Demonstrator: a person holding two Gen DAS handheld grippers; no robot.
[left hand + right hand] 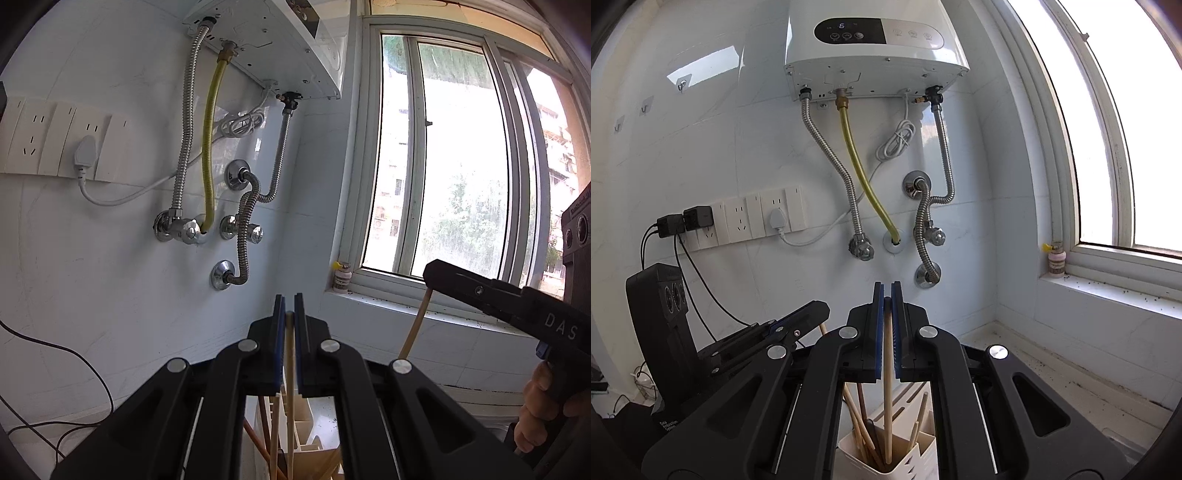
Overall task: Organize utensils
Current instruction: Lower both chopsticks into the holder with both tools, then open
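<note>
My left gripper (pixel 289 308) is shut on a pale wooden chopstick (pixel 290 398) that hangs down into the white utensil holder (pixel 306 417) below. My right gripper (pixel 887 295) is shut on another pale chopstick (pixel 887 398), whose lower end stands inside the white holder (pixel 916 456) among several other chopsticks. In the left wrist view the right gripper (pixel 434 273) shows at the right, pinching its chopstick (pixel 415 321). In the right wrist view the left gripper (pixel 816 310) shows at the left with its chopstick (pixel 823 329) under it.
A white water heater (pixel 875 48) with metal hoses and a yellow hose (pixel 866 177) hangs on the tiled wall ahead. Wall sockets (pixel 757 218) with plugs and cables are at the left. A window (pixel 461 166) and sill with a small bottle (pixel 341 277) are at the right.
</note>
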